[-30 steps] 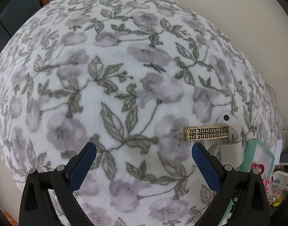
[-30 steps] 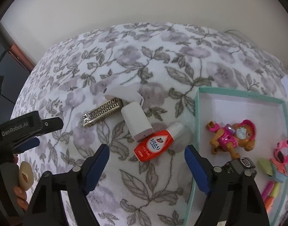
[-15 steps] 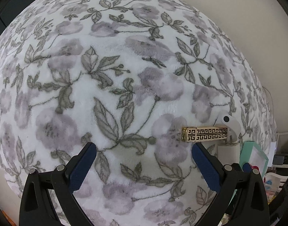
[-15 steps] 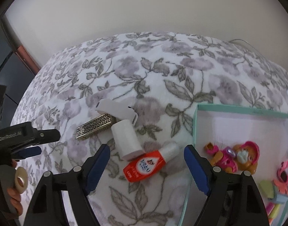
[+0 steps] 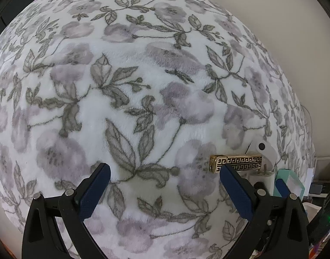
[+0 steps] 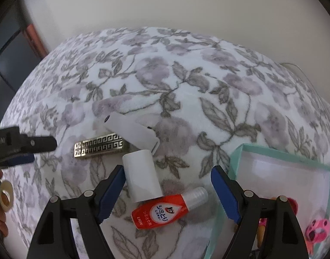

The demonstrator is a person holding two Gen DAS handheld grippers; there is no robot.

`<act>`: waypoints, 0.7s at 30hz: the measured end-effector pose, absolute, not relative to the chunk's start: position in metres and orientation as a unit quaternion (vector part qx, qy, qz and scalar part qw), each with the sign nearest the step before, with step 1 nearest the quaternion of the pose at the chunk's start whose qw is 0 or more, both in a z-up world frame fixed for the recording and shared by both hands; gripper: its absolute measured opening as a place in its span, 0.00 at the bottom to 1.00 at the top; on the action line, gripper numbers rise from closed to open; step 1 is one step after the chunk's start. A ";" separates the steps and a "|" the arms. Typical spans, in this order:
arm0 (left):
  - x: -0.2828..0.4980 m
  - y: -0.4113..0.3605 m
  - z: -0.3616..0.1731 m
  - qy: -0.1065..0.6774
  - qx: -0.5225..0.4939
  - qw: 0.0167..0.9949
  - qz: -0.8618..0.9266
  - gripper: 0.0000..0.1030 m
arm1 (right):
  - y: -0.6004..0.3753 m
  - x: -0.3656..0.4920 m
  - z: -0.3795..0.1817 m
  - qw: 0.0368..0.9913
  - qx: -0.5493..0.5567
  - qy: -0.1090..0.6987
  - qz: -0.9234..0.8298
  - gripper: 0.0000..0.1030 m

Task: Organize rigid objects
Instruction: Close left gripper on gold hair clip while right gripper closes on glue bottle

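A floral blanket carries a gold key-pattern bar [image 6: 99,147], a flat white tag [image 6: 132,131], a white plug block [image 6: 142,178] and a red-and-white bottle [image 6: 165,211]. My right gripper [image 6: 168,173] hangs open over the block and bottle, touching neither. In the left wrist view the gold bar [image 5: 236,163] lies just above the right fingertip [image 5: 226,170] of my open left gripper [image 5: 165,168], which holds nothing. The left gripper [image 6: 24,149] also shows at the left edge of the right wrist view.
A mint-edged box [image 6: 236,161] sits to the right, holding pink toy figures [image 6: 316,231]. A hand [image 6: 0,215] with a tape roll [image 6: 5,196] shows at far left. A wall runs behind the blanket. Clutter stands beyond the blanket's right end [image 5: 318,185].
The right wrist view has slid left and rolled, so the block and bottle now lie between its fingers and the box sits further right. The gold bar sits closer to the left gripper's right fingertip.
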State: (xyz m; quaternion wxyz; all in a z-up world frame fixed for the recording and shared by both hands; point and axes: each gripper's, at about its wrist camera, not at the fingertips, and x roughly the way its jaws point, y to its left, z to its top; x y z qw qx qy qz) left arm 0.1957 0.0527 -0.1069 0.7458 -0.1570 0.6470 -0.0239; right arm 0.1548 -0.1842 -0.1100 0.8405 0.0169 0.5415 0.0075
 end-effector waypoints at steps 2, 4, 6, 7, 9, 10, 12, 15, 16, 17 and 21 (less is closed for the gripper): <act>0.198 0.053 -0.108 0.647 -0.157 0.745 -0.024 0.98 | -0.183 0.152 -0.114 0.837 0.021 0.547 0.015 0.81; 0.198 0.053 -0.109 0.648 -0.159 0.745 -0.025 0.98 | -0.182 0.146 -0.116 0.836 0.024 0.548 0.022 0.81; 0.198 0.053 -0.109 0.648 -0.162 0.743 -0.027 0.98 | -0.181 0.142 -0.116 0.835 0.025 0.549 0.027 0.81; 0.198 0.053 -0.109 0.648 -0.162 0.744 -0.028 0.98 | -0.181 0.140 -0.117 0.834 0.026 0.551 0.029 0.81; 0.197 0.051 -0.108 0.647 -0.160 0.745 -0.030 0.98 | -0.180 0.136 -0.117 0.834 0.029 0.551 0.032 0.81; 0.197 0.049 -0.108 0.647 -0.159 0.745 -0.032 0.98 | -0.180 0.135 -0.116 0.833 0.030 0.551 0.032 0.81; 0.198 0.046 -0.109 0.648 -0.156 0.745 -0.036 0.98 | -0.177 0.133 -0.117 0.832 0.032 0.552 0.033 0.81; 0.198 0.039 -0.110 0.650 -0.147 0.745 -0.044 0.98 | -0.171 0.132 -0.119 0.829 0.029 0.557 0.033 0.81; 0.199 0.037 -0.111 0.650 -0.146 0.744 -0.045 0.98 | -0.169 0.132 -0.119 0.829 0.027 0.558 0.030 0.81; 0.199 0.035 -0.111 0.651 -0.145 0.744 -0.048 0.98 | -0.167 0.131 -0.120 0.829 0.025 0.558 0.029 0.81; 0.200 0.028 -0.113 0.651 -0.139 0.744 -0.057 0.98 | -0.163 0.134 -0.122 0.825 0.017 0.565 0.009 0.81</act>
